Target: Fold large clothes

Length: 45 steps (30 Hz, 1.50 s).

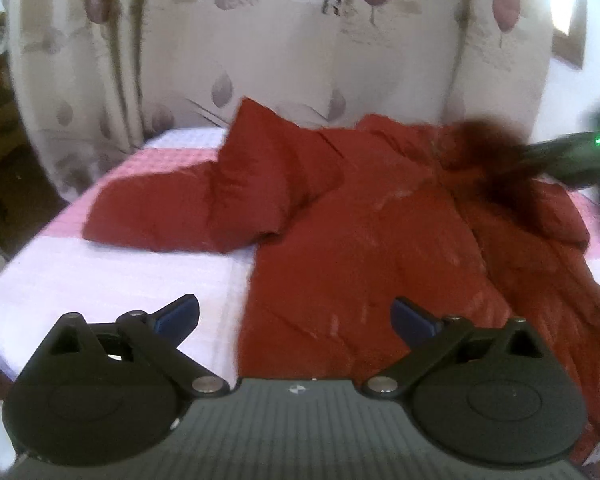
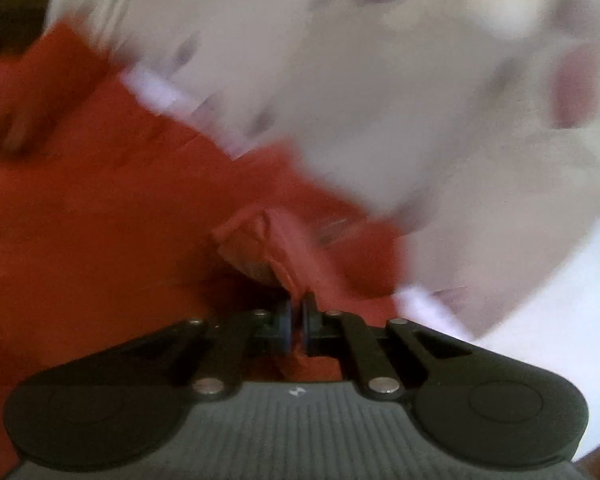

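Fingers (image 1: pixel 178 314) on your left gripper (image 1: pixel 296 320) are spread wide, holding nothing, hovering over the near edge of the bed (image 1: pixel 100 280). Red padded jacket (image 1: pixel 380 232) is sprawled across the bed, one sleeve (image 1: pixel 172 208) flopped out left. Your right gripper (image 2: pixel 297 322) is pinched tight on a fold of that jacket, view's pretty blurry tho
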Available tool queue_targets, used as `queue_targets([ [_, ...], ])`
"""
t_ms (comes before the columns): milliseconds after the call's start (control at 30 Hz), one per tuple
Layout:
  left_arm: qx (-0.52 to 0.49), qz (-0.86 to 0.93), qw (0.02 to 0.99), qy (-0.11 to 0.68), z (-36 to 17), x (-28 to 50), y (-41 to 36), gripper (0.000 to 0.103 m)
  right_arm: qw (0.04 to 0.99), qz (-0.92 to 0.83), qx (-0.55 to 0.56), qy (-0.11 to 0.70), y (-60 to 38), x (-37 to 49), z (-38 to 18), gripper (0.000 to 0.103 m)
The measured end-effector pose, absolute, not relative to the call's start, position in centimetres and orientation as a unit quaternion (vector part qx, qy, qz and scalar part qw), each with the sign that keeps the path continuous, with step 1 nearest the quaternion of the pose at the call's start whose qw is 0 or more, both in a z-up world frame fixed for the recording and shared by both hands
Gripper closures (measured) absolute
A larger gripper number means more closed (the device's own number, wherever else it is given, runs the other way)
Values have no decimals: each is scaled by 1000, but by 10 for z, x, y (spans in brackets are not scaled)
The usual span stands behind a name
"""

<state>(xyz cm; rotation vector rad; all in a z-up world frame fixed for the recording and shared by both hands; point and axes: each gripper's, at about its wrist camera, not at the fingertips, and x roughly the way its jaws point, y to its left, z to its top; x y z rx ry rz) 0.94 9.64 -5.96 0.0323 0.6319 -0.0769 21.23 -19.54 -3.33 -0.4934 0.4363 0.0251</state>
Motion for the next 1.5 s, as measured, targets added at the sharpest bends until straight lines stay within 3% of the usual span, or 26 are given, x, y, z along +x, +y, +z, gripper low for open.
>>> queue_targets([
  [133, 15, -26, 949, 314, -59, 10, 107, 0, 965, -107, -170, 167, -324, 142, 30, 98],
  [267, 19, -12, 949, 314, -62, 12, 110, 0, 952, -217, -67, 205, -460, 76, 40, 96],
  [333, 6, -5, 950, 313, -64, 13, 116, 0, 934, -254, 5, 252, -510, 43, 22, 86],
  [400, -17, 2, 950, 313, -66, 17, 128, 0, 916, -289, 68, 269, -539, 5, -3, 64],
  [433, -24, 10, 951, 307, -68, 21, 135, 0, 912, -294, 100, 269, -547, -14, -18, 62],
  [633, -55, 83, 952, 291, -84, 64, 202, 1, 942, -204, 150, 219, -489, -70, -66, 59],
  [700, -78, 107, 943, 306, -92, 87, 231, 3, 953, -153, 167, 203, -458, -71, -70, 41],
  [733, -92, 122, 939, 308, -96, 97, 246, 4, 957, -128, 171, 199, -439, -70, -69, 38],
  [967, -132, 155, 924, 323, -115, 170, 310, 5, 974, -26, 81, 209, -365, -44, -59, 35],
  [1033, -142, 147, 923, 327, -123, 184, 316, 16, 975, -20, 70, 211, -353, -46, -57, 34],
  [1100, -123, 127, 933, 314, -122, 185, 310, 68, 975, -16, 70, 212, -346, -45, -54, 34],
  [1133, -128, 107, 934, 317, -119, 183, 309, 81, 974, -17, 70, 214, -345, -43, -53, 34],
  [1167, -135, 116, 935, 308, -114, 175, 308, 86, 974, -19, 70, 214, -343, -41, -52, 34],
  [1367, -153, 168, 942, 248, -63, 80, 315, 87, 974, -10, 93, 206, -338, -46, -49, 34],
  [1500, -168, 212, 921, 282, -57, 27, 316, 86, 976, 2, 100, 196, -332, -50, -49, 28],
])
